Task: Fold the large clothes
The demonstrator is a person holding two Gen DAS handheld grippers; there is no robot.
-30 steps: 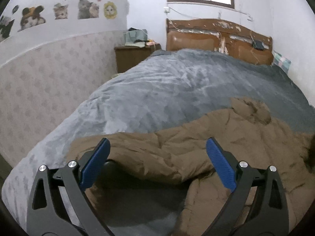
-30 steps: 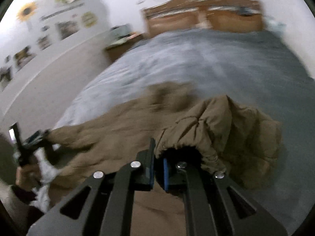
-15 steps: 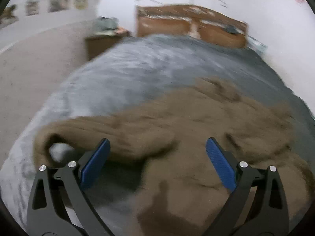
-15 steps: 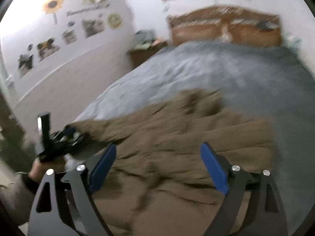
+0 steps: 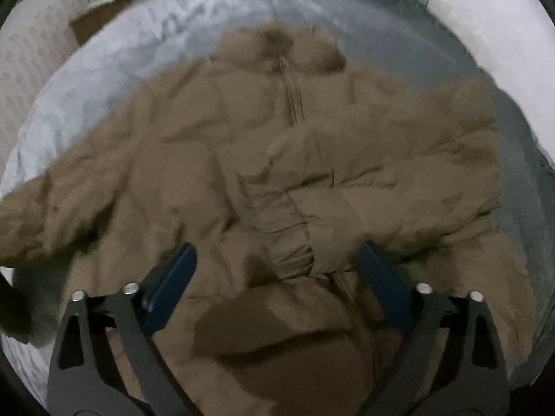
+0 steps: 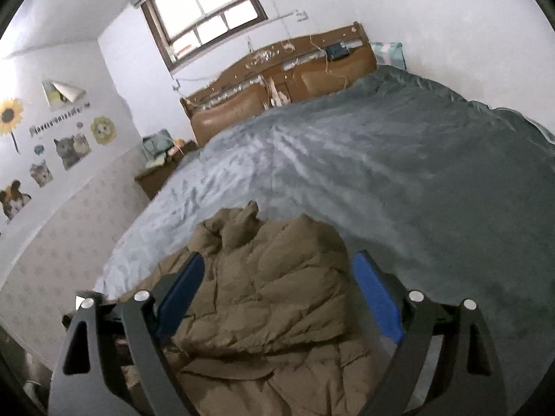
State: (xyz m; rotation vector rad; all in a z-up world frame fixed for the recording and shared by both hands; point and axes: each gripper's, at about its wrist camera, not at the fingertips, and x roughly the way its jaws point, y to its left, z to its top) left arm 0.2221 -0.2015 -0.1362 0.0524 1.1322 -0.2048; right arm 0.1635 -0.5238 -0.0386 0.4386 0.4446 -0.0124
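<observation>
Brown padded jacket (image 5: 277,159) lies spread on the grey bedspread (image 5: 138,41), front side up, collar at the far end, zipper line running toward the near edge. Left sleeve trails out to the left edge of the left wrist view; the right sleeve is folded across the body, cuff ending near the middle. Fabric crumpled, picture a bit blurred.

Left gripper (image 5: 277,277) points steeply down over the near-middle of the jacket. Its jaws stand wide apart and are closing slightly; jacket cloth sits below and between the blue pads (image 5: 171,287), but the pads press on nothing. The folded cuff lies just beside the right pad.

Right gripper (image 6: 277,294) points lower than level across the bed, jaws wide apart, holding nothing. In the right wrist view the jacket (image 6: 270,294) bunches up between and beyond the fingers, near left part of the bed, grey bedspread (image 6: 416,190) bare to the right and far side.

Far end: wooden headboard (image 6: 277,79), window (image 6: 204,10) above it. Left: bedside cabinet (image 6: 156,173) with clutter on top, wall with cat and sunflower stickers (image 6: 69,145).
</observation>
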